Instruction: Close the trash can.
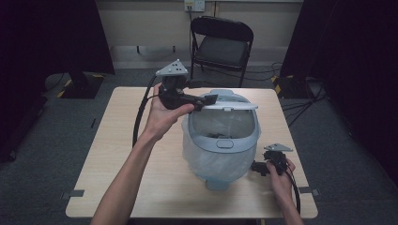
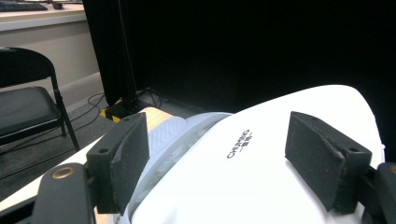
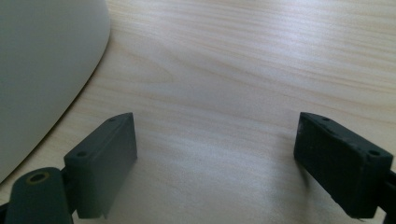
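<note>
- Pale grey plastic waste bin (image 1: 220, 150) with a rounded body, lined with a translucent bag, at the middle of the light wood-grain table (image 1: 108, 154); its opening faces up.
- White smooth plastic lid (image 2: 261, 168) of the bin, raised and seen edge-on in the high view; black lettering "CHUMING" is printed on it, with small characters beside it too small to read.
- Left gripper (image 2: 233, 163), black with matt, grainy pads, at the bin's far left rim; its jaws stand wide to either side of the lid, and contact cannot be told.
- Right gripper (image 3: 215, 158), near right of the bin, low over bare table; its jaws are spread with nothing between them.
- Black folding chair (image 1: 223, 44) beyond the far edge.
</note>
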Motion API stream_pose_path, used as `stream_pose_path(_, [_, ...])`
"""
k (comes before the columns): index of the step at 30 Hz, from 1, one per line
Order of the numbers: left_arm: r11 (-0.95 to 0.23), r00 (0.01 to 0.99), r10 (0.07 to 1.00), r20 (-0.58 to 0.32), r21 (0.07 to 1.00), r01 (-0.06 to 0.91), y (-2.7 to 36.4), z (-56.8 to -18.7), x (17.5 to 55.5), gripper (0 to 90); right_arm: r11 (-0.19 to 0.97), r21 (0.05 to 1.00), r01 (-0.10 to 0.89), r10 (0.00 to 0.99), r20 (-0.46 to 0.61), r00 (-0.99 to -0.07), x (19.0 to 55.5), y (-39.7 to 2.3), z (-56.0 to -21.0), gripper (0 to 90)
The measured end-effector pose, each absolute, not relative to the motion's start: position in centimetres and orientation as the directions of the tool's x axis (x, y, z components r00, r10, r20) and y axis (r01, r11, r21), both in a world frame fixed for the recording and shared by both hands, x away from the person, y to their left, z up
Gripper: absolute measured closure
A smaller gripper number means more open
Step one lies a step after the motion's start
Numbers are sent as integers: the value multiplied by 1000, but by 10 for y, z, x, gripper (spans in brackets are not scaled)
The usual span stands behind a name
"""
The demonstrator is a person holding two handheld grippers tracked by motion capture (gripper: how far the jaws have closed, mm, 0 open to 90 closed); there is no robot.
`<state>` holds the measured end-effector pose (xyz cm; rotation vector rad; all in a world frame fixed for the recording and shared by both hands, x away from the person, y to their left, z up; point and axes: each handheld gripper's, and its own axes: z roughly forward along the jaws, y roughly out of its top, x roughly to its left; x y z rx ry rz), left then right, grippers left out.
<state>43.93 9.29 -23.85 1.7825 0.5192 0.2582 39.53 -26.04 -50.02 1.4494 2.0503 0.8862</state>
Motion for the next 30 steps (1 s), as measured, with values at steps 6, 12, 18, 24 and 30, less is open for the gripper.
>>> stream_pose_path(6, [-189, 889, 444, -113, 958, 216, 89, -240, 434, 217, 232, 735, 637, 944, -13, -328, 395, -260, -500, 121])
stream_pose_path(12, [-216, 899, 419, -126, 948, 234, 84, -246, 429, 208, 232, 734, 638, 945, -13, -328, 395, -260, -500, 120])
stream_pose_path(18, [-239, 900, 423, -102, 946, 219, 76, -256, 423, 178, 232, 735, 638, 945, -13, -328, 395, -260, -500, 121])
stream_pose_path(24, [-257, 904, 419, -82, 944, 205, 67, -263, 417, 178, 232, 735, 638, 945, -13, -328, 395, -260, -500, 121])
stream_pose_path(30, [-309, 902, 431, -28, 935, 176, 62, -269, 412, 164, 232, 734, 638, 945, -13, -328, 395, -260, -500, 121])
